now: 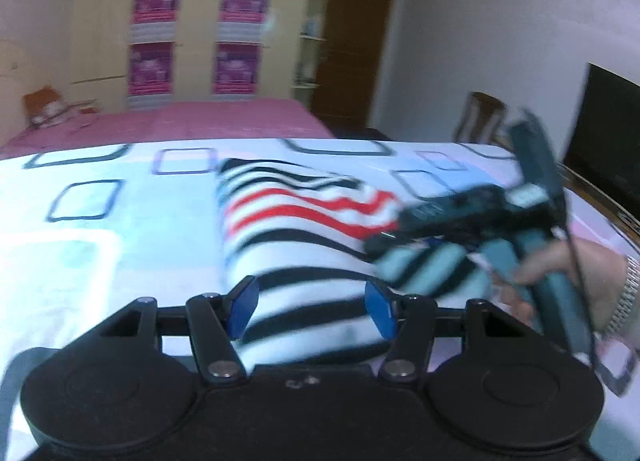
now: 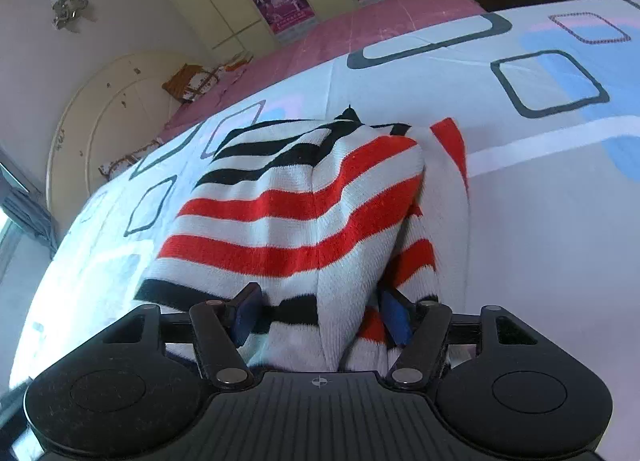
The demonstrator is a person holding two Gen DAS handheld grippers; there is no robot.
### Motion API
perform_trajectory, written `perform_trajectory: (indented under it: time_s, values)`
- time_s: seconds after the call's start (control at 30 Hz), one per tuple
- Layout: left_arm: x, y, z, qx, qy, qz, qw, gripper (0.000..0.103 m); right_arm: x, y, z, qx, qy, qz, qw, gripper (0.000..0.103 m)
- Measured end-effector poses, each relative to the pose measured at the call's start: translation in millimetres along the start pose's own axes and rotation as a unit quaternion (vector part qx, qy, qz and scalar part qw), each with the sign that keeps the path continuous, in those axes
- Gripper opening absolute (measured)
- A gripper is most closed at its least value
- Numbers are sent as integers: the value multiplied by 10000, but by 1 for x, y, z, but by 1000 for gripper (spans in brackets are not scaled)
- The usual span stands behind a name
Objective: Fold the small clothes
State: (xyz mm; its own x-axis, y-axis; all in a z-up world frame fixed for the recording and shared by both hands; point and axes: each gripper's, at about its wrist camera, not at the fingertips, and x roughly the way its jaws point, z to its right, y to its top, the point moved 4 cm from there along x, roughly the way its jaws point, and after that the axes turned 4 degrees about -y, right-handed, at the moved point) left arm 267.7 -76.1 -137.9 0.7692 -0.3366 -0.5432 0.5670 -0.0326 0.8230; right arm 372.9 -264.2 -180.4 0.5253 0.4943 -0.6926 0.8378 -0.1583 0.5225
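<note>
A knitted sweater (image 1: 288, 229) with white, red and black stripes lies partly folded on a white bedsheet (image 1: 120, 261) printed with squares. My left gripper (image 1: 312, 311) hovers over the sweater's near edge, its blue pads wide apart and pressing on nothing. At the sweater's right side my right gripper (image 1: 460, 217) shows as a blur, held by a person's hand (image 1: 580, 273). In the right wrist view the sweater (image 2: 288, 221) bulges up in folds. Bunched fabric sits between the pads of my right gripper (image 2: 322, 319), which stand apart around it and do not pinch it.
Beyond the sheet lies a pink bed cover (image 1: 180, 121) with an orange item (image 1: 44, 105) on its far left. A wardrobe with purple posters (image 1: 200, 33), a brown door (image 1: 352, 45), a wooden chair (image 1: 480, 117) and a dark screen (image 1: 608, 133) line the room.
</note>
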Motion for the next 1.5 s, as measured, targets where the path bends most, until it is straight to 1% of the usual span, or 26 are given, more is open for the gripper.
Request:
perform_trajectory:
  time_s: [0.03, 0.07, 0.13, 0.17, 0.23, 0.33, 0.4, 0.47, 0.53, 0.57, 0.6, 0.67, 0.73, 0.83, 0.97, 1.13, 1.3, 1.4, 1.5]
  values:
    - [4, 3, -7, -99, 93, -10, 9999, 58, 3, 1, 2, -13, 16, -14, 10000, 41]
    - [7, 8, -10, -178, 133, -6, 9998, 58, 4, 2, 3, -39, 2, -4, 10000, 39]
    - [16, 16, -14, -295, 163, -2, 9994, 58, 5, 3, 0, -181, -50, 50, 9998, 28]
    - [22, 19, -15, -347, 171, 2, 9992, 58, 4, 4, -1, -254, -56, 94, 9996, 25]
    - [27, 24, -14, -454, 129, 12, 9989, 58, -2, 10, -7, -507, -128, 292, 9982, 22]
    - [34, 28, -10, -485, 88, 71, 9988, 58, -17, 23, -13, -831, -253, 723, 9936, 22]
    - [43, 29, -6, -439, 59, 48, 9990, 58, -24, 27, -9, -902, -307, 881, 9915, 22]
    - [53, 26, -2, -406, 1, -102, 9991, 58, -20, 22, 5, -694, -330, 767, 9941, 22]
    - [64, 18, -2, -384, -22, -306, 9988, 60, -6, 8, 22, -405, -413, 490, 9971, 22]
    - [67, 14, 0, -344, -6, -380, 9987, 60, -1, 2, 27, -385, -455, 454, 9972, 22]
    - [68, 11, 1, -271, 40, -363, 9990, 61, 0, -1, 32, -302, -396, 537, 9973, 22]
    - [68, 8, -1, -281, 50, -358, 9990, 61, -4, 1, 33, -125, -354, 557, 9977, 22]
    - [67, 8, -5, -357, 8, -394, 9986, 61, -13, 3, 30, -172, -333, 558, 9977, 23]
    - [67, 9, -8, -394, -55, -440, 9982, 61, -31, 0, 34, -29, -245, 552, 9982, 23]
    - [69, 10, -6, -377, -47, -440, 9983, 61, -56, -11, 39, 69, -158, 582, 9982, 23]
    - [70, 10, -5, -383, -38, -446, 9983, 61, -78, -26, 36, 82, -76, 589, 9982, 23]
    - [71, 10, -5, -374, -16, -462, 9982, 61, -84, -42, 30, 23, -41, 450, 9990, 23]
    - [71, 10, -4, -344, -4, -458, 9984, 61, -80, -50, 29, -114, -253, 399, 9988, 23]
    - [71, 10, -4, -322, -3, -461, 9984, 61, -81, -51, 33, 6, -257, 460, 9986, 23]
